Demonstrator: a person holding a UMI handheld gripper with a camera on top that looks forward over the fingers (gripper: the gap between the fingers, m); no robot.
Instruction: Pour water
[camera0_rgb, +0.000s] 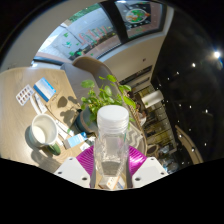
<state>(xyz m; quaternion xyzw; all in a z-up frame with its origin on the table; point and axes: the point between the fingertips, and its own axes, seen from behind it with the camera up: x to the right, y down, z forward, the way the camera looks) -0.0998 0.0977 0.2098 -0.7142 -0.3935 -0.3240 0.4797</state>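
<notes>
Tool (112, 168) grips capped bottle (112, 140), whose base is hidden.

Clear bottle (111, 150), white cap (112, 118)

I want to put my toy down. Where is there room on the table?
Bare table lies left of the white cup, below the blue-and-white items. It is crowded around the plant, just behind the bottle that the gripper grips.
</notes>
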